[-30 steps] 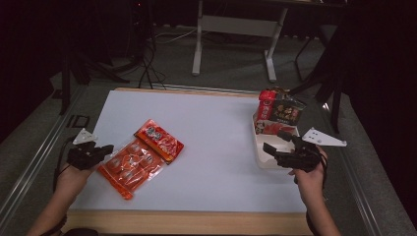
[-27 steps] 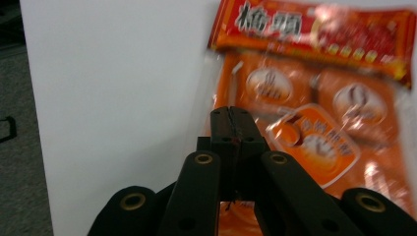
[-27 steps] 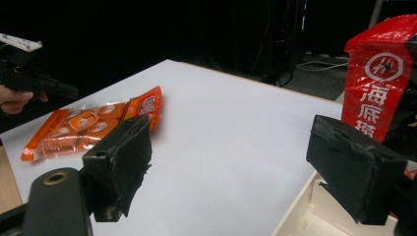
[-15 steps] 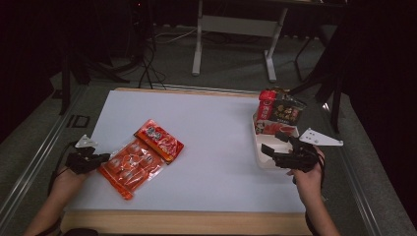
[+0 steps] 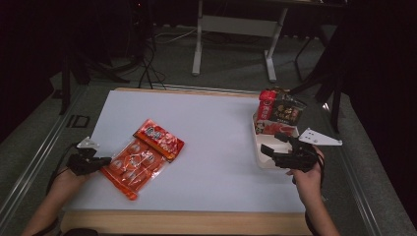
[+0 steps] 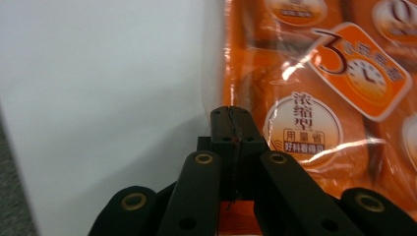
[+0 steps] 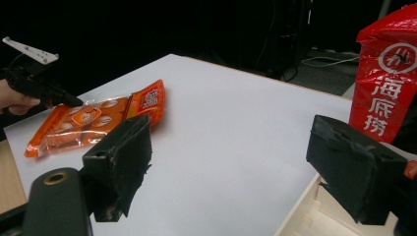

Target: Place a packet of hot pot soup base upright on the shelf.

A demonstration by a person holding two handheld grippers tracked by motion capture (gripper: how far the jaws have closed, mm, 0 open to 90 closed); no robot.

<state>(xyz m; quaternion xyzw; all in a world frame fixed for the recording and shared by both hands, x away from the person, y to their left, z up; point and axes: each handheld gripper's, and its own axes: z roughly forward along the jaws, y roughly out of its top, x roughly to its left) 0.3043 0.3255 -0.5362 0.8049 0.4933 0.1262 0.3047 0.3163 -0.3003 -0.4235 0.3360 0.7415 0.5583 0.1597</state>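
An orange snack packet point(image 5: 140, 160) with a red header lies flat on the white table point(image 5: 216, 132), left of the middle. My left gripper point(image 5: 104, 162) rests low at the packet's left edge. In the left gripper view its jaws point(image 6: 231, 112) are pressed together on the clear sealed rim of the packet point(image 6: 319, 98). My right gripper point(image 5: 276, 143) hovers open over the near end of a white bin point(image 5: 260, 160) at the right edge, nothing between its fingers point(image 7: 123, 147). The right gripper view shows the packet point(image 7: 93, 120) far off, with the left gripper point(image 7: 74, 102) on it.
The white bin holds a tall red packet point(image 5: 267, 105), a dark packet point(image 5: 287, 112) and red items lower down. The red packet point(image 7: 388, 83) stands close on the right in the right gripper view. A metal desk frame point(image 5: 236, 24) stands beyond the table.
My left gripper has sunk a little towards the table and settled at the packet's left edge. The right gripper and the packet have stayed where they were.
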